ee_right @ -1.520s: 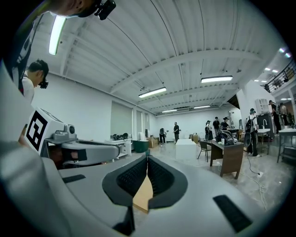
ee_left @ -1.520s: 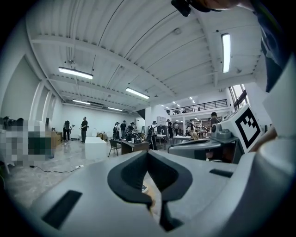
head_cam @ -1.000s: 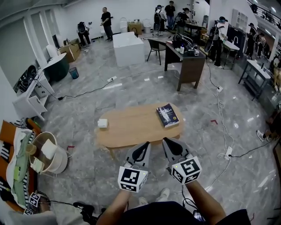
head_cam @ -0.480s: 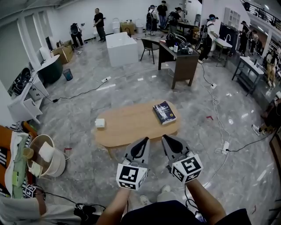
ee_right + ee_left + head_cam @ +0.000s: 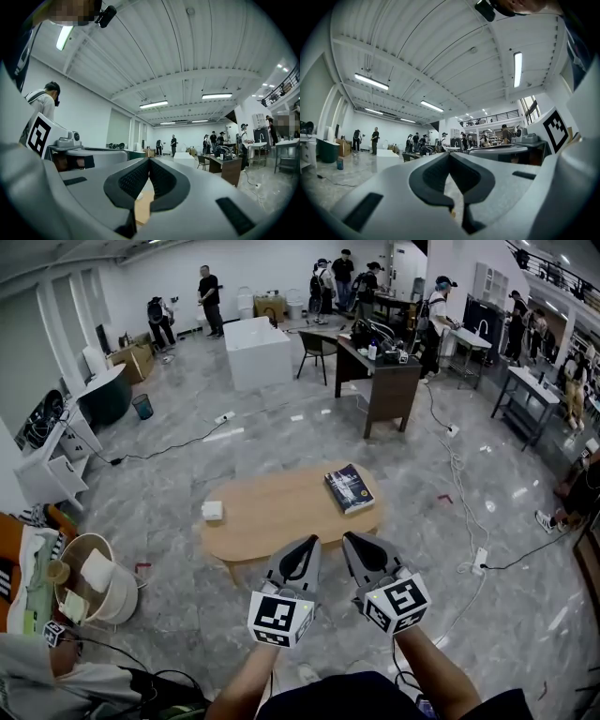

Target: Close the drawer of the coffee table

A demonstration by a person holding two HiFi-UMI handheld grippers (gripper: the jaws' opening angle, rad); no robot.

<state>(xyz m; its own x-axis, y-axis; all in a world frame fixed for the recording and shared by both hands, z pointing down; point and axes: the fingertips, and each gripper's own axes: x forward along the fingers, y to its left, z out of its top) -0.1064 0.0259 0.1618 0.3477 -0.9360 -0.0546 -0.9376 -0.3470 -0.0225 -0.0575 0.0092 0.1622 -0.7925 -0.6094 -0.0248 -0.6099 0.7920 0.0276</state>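
Head view: left gripper [image 5: 307, 552] and right gripper [image 5: 354, 548] are side by side, short of the coffee table [image 5: 281, 514]'s near edge. Its drawer is not visible.
Left gripper view: jaws clenched, empty.
Right gripper view: likewise.
Risk: with the drawer front unlocated, a blind push may shove the table.

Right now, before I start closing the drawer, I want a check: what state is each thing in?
Left gripper: shut, empty.
Right gripper: shut, empty.
Book: closed, lying flat on the coffee table.
Drawer: hidden, open or shut cannot be told.

Matt wooden coffee table [image 5: 281, 517], glossy marble floor [image 5: 281, 437]
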